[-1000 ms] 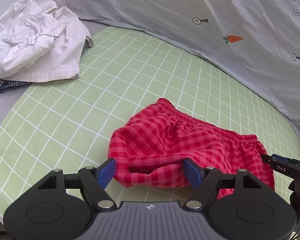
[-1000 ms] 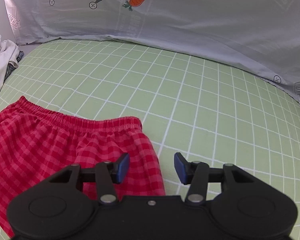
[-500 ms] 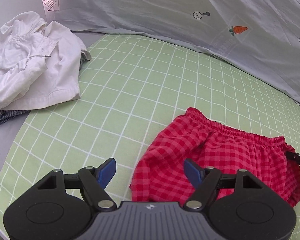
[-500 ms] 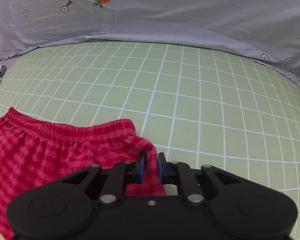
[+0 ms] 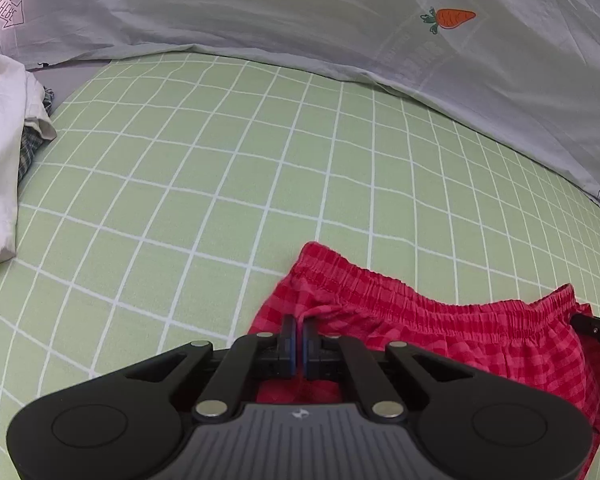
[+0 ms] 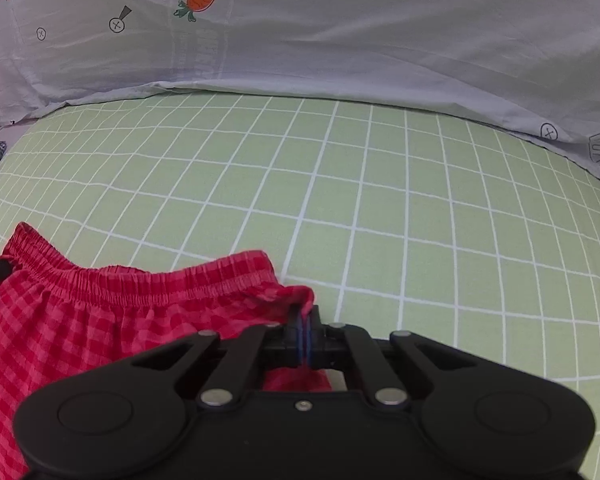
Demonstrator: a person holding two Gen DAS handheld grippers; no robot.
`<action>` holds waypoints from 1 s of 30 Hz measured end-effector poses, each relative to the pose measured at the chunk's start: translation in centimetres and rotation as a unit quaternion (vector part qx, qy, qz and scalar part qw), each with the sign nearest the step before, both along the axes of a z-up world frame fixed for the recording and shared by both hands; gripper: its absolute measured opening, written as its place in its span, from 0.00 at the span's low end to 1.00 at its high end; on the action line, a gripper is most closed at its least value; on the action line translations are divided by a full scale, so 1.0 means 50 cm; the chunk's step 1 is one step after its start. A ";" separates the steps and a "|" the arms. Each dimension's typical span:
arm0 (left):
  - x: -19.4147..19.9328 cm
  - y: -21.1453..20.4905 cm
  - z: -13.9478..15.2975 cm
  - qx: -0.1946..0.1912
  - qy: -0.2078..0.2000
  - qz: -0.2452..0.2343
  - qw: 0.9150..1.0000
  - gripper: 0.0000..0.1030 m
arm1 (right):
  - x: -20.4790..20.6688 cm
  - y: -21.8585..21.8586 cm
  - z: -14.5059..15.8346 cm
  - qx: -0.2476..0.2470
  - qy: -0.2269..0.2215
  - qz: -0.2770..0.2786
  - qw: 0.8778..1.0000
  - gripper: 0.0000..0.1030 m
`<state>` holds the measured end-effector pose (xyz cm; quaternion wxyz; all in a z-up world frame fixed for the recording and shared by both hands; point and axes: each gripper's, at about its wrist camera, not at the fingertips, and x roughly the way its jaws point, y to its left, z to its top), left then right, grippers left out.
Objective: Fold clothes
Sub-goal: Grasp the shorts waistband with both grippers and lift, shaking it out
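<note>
Red checked shorts with an elastic waistband lie on a green grid-patterned sheet. My left gripper is shut on the shorts' left side, just below the waistband. My right gripper is shut on the shorts at their right waistband corner. The tip of the right gripper shows at the right edge of the left wrist view. The lower part of the shorts is hidden behind the gripper bodies.
A pile of white clothes over a dark plaid garment lies at the left edge of the sheet. A grey cover with carrot prints runs along the far side. Green sheet stretches beyond the shorts.
The left gripper went from open over the shorts to shut on their left side. The right gripper shut on the right waistband corner half a second ago and still holds it.
</note>
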<state>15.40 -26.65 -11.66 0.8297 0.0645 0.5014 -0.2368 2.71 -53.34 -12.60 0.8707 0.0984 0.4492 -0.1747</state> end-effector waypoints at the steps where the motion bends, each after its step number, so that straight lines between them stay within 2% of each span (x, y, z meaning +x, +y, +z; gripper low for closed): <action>1: 0.012 -0.019 0.007 -0.007 -0.008 0.001 1.000 0.02 | 0.012 -0.016 0.009 -0.008 -0.009 -0.005 1.000 0.01; 5: 0.059 -0.085 0.068 -0.047 -0.049 0.004 0.998 0.02 | 0.051 -0.082 0.068 -0.042 -0.059 -0.035 0.997 0.01; 7: 0.069 -0.106 0.120 -0.076 -0.076 0.002 0.994 0.02 | 0.052 -0.104 0.114 -0.058 -0.096 -0.051 0.992 0.01; 10: 0.058 -0.114 0.185 -0.110 -0.102 -0.006 0.989 0.02 | 0.022 -0.112 0.150 -0.057 -0.124 -0.070 0.988 0.01; 12: 0.036 -0.105 0.205 -0.121 -0.105 -0.010 0.987 0.02 | -0.007 -0.111 0.166 -0.050 -0.137 -0.081 0.986 0.01; 15: -0.012 -0.076 0.193 -0.108 -0.088 -0.009 0.990 0.02 | -0.051 -0.108 0.186 -0.039 -0.154 -0.097 0.983 0.01; 23: -0.163 0.061 0.137 -0.083 -0.019 0.009 0.996 0.02 | -0.237 0.014 0.108 0.012 -0.095 -0.110 0.989 0.01; 30: -0.283 0.136 0.100 -0.055 0.010 0.011 0.998 0.02 | -0.366 0.090 0.072 0.028 -0.066 -0.099 0.993 0.01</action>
